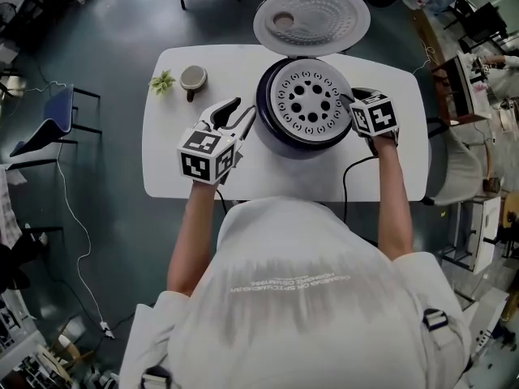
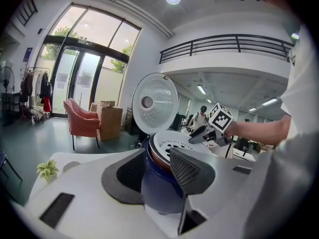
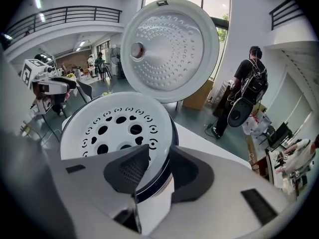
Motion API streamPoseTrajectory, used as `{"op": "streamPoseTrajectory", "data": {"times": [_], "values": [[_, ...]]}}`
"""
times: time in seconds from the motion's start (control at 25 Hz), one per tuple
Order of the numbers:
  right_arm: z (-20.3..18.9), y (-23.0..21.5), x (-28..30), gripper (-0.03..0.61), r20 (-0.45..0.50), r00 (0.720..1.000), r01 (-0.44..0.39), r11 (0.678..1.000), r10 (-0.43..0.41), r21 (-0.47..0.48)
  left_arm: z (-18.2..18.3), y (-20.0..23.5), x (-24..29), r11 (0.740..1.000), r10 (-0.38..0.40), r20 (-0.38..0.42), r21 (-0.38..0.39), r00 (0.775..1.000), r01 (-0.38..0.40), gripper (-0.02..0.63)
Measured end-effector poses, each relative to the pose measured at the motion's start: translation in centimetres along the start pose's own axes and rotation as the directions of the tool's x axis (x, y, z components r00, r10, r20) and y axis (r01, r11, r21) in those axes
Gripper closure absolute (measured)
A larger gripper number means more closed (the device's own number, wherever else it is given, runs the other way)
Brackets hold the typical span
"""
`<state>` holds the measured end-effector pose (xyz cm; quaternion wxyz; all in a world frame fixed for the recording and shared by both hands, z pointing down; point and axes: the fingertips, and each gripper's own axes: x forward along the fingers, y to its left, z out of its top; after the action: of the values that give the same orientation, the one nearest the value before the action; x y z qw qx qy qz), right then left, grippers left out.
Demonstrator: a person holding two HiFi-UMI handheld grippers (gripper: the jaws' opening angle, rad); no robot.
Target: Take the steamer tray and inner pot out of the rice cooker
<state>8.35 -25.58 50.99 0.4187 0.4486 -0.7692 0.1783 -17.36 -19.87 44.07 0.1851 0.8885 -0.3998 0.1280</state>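
At the table's [image 1: 243, 173] centre, the steamer tray [image 1: 312, 102] is sitting in the open rice cooker [image 1: 280, 140], over the inner pot [image 2: 155, 158]; nothing is out yet. The right gripper [image 1: 347, 102] is straddling the tray rim, jaws not clamping it, while the left gripper [image 1: 243, 108] is hovering alongside, jaws apart and empty.

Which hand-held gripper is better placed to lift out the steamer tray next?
Right: the right hand-held gripper straddles the steamer tray's rim; the left hand-held gripper sits open beside the rice cooker.

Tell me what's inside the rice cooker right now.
A white steamer tray with round holes sits in the open top of the rice cooker. Whatever lies beneath the tray is covered.
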Motion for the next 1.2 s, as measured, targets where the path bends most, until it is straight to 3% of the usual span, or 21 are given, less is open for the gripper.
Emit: {"op": "streamPoseTrajectory", "data": {"times": [0.28, 0.44, 0.56, 0.68, 0.84, 1.2], "values": [[0.9, 0.0, -0.8, 0.453, 0.038, 0.999, -0.018, 0.998, 0.016, 0.061, -0.2, 0.1, -0.1, 1.0, -0.002, -0.004, 0.0, 1.0, 0.002, 0.449], [1.6, -0.1, -1.9, 0.472, 0.125, 0.991, -0.059, 0.985, 0.038, 0.165, -0.2, -0.2, 0.0, 1.0, -0.018, -0.002, 0.0, 1.0, 0.018, 0.449], [2.7, -0.8, -3.4, 0.486, 0.225, 0.974, -0.096, 0.956, 0.033, 0.278, 0.0, -0.4, 0.1, 0.999, -0.032, 0.001, 0.004, 0.999, 0.032, 0.449], [3.5, -1.9, -5.1, 0.502, 0.318, 0.948, -0.132, 0.905, -0.004, 0.404, 0.4, -0.3, 0.4, 0.999, -0.049, 0.002, 0.011, 0.999, 0.049, 0.449], [3.3, -3.0, -6.7, 0.518, 0.389, 0.919, -0.177, 0.812, -0.066, 0.556, 1.0, -0.5, 0.8, 0.996, -0.092, 0.019, 0.006, 0.996, 0.092, 0.449], [-0.5, -3.9, -9.9, 0.523, 0.48, 0.863, -0.292, 0.623, -0.155, 0.726, 1.4, -1.8, 2.0, 0.98, -0.2, 0.019, 0.009, 0.98, 0.2, 0.449]]}}
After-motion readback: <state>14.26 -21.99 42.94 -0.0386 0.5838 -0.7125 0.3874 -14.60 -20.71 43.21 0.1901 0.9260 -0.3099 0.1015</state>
